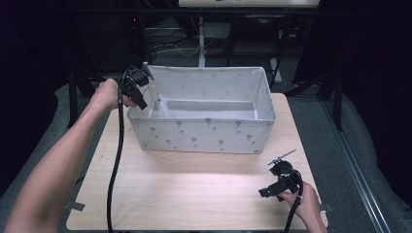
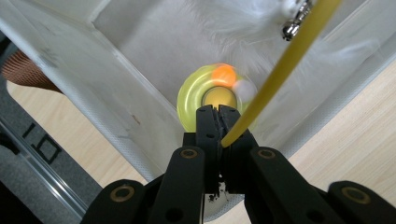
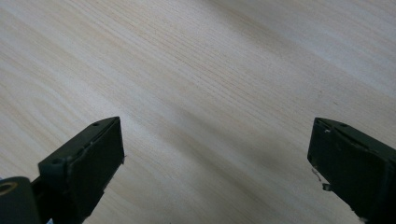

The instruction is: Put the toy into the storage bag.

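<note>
In the left gripper view, the yellow rod (image 2: 280,74) pinched in the left gripper (image 2: 217,112) runs out past the top edge, so its far end is cut off. White feathers (image 2: 243,23) beside it are blurred, and the metal clasp (image 2: 295,23) is partly cropped. The yellow disc (image 2: 196,93) below is smeared; its orange spot (image 2: 223,73) is unreadable. In the high view, these pieces inside the fabric bin (image 1: 204,133) are too small to tell apart.

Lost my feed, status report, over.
Left gripper shut on yellow wand, over fabric bin. Right gripper open above table. Nothing in the way.
</note>
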`<state>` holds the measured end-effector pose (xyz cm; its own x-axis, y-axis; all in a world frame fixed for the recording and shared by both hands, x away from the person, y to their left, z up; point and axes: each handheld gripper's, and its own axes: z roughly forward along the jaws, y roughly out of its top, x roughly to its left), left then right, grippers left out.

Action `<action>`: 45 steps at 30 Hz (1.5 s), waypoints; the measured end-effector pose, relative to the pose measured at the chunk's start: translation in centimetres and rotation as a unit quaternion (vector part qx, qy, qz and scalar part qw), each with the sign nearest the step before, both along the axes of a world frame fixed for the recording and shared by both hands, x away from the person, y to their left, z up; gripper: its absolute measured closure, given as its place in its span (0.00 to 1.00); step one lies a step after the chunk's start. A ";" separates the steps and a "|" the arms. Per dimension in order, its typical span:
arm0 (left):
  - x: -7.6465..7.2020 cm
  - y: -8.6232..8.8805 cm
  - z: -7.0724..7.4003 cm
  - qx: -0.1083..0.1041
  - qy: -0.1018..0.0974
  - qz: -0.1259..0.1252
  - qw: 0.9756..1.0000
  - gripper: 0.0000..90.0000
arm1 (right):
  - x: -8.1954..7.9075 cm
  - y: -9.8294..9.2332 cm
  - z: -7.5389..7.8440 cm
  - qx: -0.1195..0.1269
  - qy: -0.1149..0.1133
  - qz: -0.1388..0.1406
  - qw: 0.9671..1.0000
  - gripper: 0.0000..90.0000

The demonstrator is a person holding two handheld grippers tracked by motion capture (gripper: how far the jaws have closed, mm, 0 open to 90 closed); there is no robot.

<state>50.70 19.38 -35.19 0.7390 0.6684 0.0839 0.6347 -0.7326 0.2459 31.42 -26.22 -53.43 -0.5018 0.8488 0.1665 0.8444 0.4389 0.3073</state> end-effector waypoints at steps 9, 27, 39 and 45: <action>0.0 0.1 -1.4 0.011 0.017 0.002 1.000 0.97 | 0.0 0.1 0.0 -0.002 -0.001 0.002 1.000 0.04; -0.3 1.0 -1.3 -0.016 0.036 0.006 0.999 0.76 | 0.0 0.0 0.0 -0.006 0.000 0.004 1.000 0.04; -2.7 2.7 1.7 -0.055 -0.028 0.024 0.998 0.20 | 0.0 0.0 0.0 -0.005 0.003 0.004 1.000 0.04; -4.8 3.5 2.9 -0.073 -0.058 0.028 0.995 0.11 | 0.1 0.0 0.0 -0.006 0.003 0.007 1.000 0.04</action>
